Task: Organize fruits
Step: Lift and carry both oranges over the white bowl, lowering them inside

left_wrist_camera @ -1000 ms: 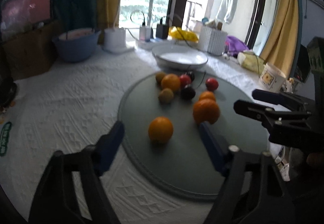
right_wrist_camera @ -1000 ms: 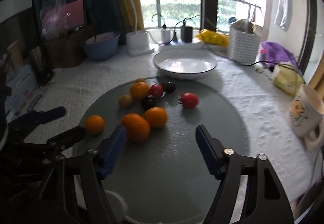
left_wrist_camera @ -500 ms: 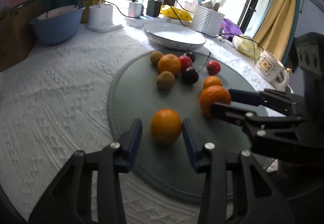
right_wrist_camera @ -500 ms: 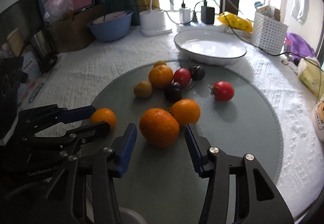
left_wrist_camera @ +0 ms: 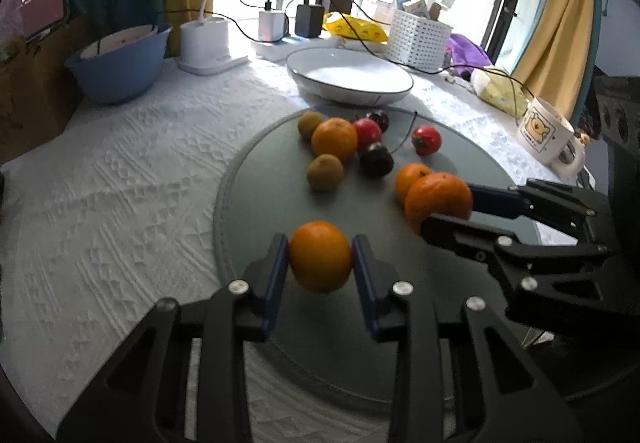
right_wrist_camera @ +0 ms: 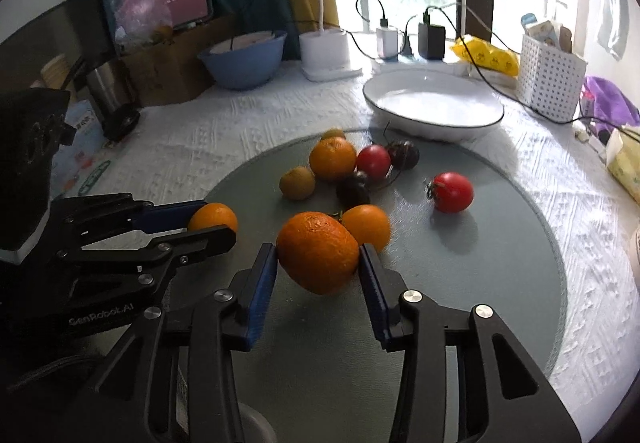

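The left gripper (left_wrist_camera: pixel 320 257) is clamping a smooth orange (left_wrist_camera: pixel 321 255); bare mat (left_wrist_camera: pixel 256 179) is lying ahead. The right gripper (right_wrist_camera: pixel 318 257), having just been closing, is pinching a bigger, dimpled orange (right_wrist_camera: pixel 318 251).

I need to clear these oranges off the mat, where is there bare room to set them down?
The white dish behind the grey mat is bare, as is the mat's right side past the red tomato. The mat's far middle is crowded with fruit.
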